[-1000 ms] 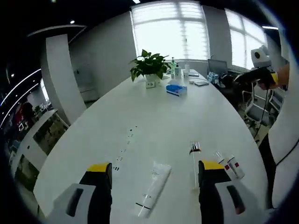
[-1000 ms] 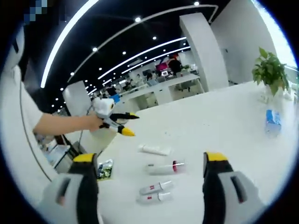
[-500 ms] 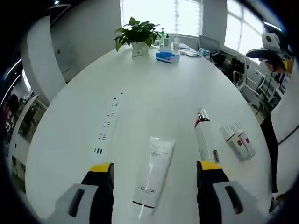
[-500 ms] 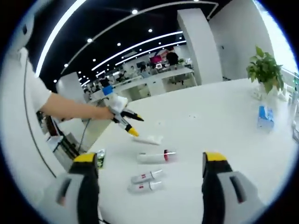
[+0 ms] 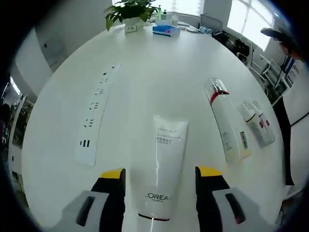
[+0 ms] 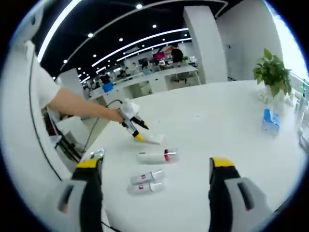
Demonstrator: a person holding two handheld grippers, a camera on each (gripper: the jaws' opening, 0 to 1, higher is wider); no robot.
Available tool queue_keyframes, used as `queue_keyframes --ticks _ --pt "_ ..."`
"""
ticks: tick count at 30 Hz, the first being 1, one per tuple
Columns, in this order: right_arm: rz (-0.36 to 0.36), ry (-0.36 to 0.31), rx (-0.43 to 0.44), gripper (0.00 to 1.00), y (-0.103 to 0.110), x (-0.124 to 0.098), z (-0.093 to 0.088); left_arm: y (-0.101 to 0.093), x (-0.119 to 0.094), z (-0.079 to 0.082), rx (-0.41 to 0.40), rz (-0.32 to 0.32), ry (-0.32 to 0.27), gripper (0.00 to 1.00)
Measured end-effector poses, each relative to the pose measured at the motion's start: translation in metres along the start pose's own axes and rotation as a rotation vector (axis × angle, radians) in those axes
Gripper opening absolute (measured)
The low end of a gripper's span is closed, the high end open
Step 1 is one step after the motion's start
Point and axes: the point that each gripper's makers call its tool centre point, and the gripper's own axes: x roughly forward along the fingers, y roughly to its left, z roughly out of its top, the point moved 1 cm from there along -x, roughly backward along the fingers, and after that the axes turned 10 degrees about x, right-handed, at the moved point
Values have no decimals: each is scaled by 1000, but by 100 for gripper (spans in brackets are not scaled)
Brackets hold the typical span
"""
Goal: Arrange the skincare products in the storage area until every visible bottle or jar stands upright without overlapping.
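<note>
**White tube lies lengthwise between our left jaws**

In the left gripper view, the left gripper (image 5: pixel 159 186) is spread wide and holds nothing. The white tube (image 5: pixel 164 166) lies flat on the white table (image 5: pixel 145 77), and its near end, the one with the printed brand name, sits between our two yellow-tipped jaws. Its long axis runs almost straight away from us, parallel to the jaws, leaning a little to the right at the far end. We cannot tell which end carries the cap.

To the right of the tube, well clear of it, lies the tall bottle (image 5: pixel 226 121) with a red band near its far end. It is also flat and points away from us. Just beyond it lie two small bottles (image 5: pixel 258 125), side by side and touching or nearly so.

In the right gripper view, the right gripper (image 6: pixel 154 193) is open too and hangs above the table, well apart from the products. So the left gripper is much nearer to the tube, and we judge that the next closing belongs to it.
</note>
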Motion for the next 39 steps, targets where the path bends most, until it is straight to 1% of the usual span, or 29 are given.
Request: queue_keyframes --ticks 3,6,7,8,9,11,12,13,14,16,17,21,25,26,27,28,31,33,36,39 --pt "8 27 -5 90 2 5 -7 -5 7 -4 9 -36 32 54" --pt "6 35 -22 90 3 6 -7 -6 11 -6 32 -50 59 51" --pt "6 34 -22 90 3 6 -7 -3 10 -5 62 -37 60 49" --pt "7 33 -21 90 3 6 -6 -3 11 -4 64 -36 56 47" --pt "11 30 -12 90 3 7 -5 0 11 -4 52 -32 72 45" --pt "12 33 -8 90 1 8 -6 2 10 -6 69 -20 91 41" --pt "13 36 -9 90 1 9 -6 4 10 -7 126 -16 117 41" --pt "13 39 -13 90 0 9 -7 1 11 -5 92 -23 116 40" --pt "13 40 -15 90 0 10 -7 1 11 -5 94 -23 120 40" --pt "19 36 -10 90 0 11 -5 -1 10 -4 95 -24 128 34" --pt "20 34 -9 90 1 11 -5 -1 10 -4 101 -21 131 33" --pt "29 25 -7 90 3 13 -4 -1 10 -5 62 -2 138 32" --pt "40 42 -8 90 5 17 -9 -1 11 -6 22 12 162 30" --pt "44 38 -13 90 6 17 -8 -3 11 -6 3 15 162 29" --pt "46 36 -13 90 7 17 -7 -4 11 -6 0 16 161 28" --pt "51 30 -12 90 8 16 -5 -8 12 -5 -30 20 157 27" --pt "60 8 7 90 9 13 -2 -15 13 -5 -44 31 160 25" --pt "59 5 13 89 8 13 -2 -21 13 -4 -44 39 158 23" --pt "55 2 17 89 8 11 -3 -25 12 -3 -48 53 153 19" --pt "59 -8 10 89 12 7 -2 -28 11 -3 -91 56 143 15"
